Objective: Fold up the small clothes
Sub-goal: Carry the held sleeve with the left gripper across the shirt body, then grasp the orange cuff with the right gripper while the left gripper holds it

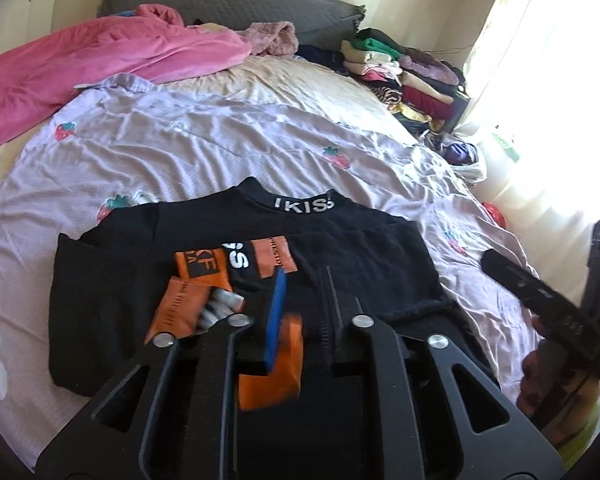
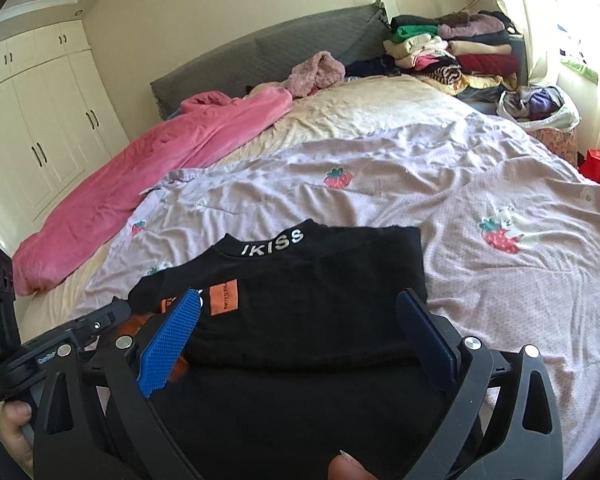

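A small black top with orange patches and an "IKISS" collar lies partly folded on the lilac strawberry quilt. It also shows in the right wrist view. My left gripper is shut on the top's near hem, with black and orange cloth pinched between its fingers. My right gripper is open just above the top's near right part, with its fingers either side of the cloth. The right gripper shows at the right edge of the left wrist view.
A pink blanket lies at the bed's far left. Stacks of folded clothes sit at the far right by the grey headboard. A bag of clothes and bright window are to the right. White wardrobes stand left.
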The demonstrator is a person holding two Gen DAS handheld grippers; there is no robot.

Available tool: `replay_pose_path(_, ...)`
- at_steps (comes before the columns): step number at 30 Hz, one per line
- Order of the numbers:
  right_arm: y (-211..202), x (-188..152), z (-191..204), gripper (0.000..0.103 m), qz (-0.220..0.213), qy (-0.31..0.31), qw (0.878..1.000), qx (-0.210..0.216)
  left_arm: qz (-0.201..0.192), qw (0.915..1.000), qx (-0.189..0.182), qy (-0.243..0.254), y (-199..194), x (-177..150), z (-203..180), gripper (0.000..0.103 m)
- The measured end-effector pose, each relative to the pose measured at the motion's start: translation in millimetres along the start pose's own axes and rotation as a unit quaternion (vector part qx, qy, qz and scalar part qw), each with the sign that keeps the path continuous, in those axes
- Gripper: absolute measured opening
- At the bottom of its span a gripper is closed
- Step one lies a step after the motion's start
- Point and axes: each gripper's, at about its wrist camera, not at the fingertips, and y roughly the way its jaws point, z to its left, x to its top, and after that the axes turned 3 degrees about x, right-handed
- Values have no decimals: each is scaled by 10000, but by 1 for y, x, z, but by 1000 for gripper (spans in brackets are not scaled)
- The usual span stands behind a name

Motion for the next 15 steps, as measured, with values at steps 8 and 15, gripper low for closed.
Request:
replay_pose_path(8,45,-22,24,98,760,-124,9951,617,-124,9983,517,-244,-5,0,33,18)
replay_pose_path(15,76,-49,65,97,1078,-625,9874,976,-265,9912,1250,-338,-14,-5,77,41)
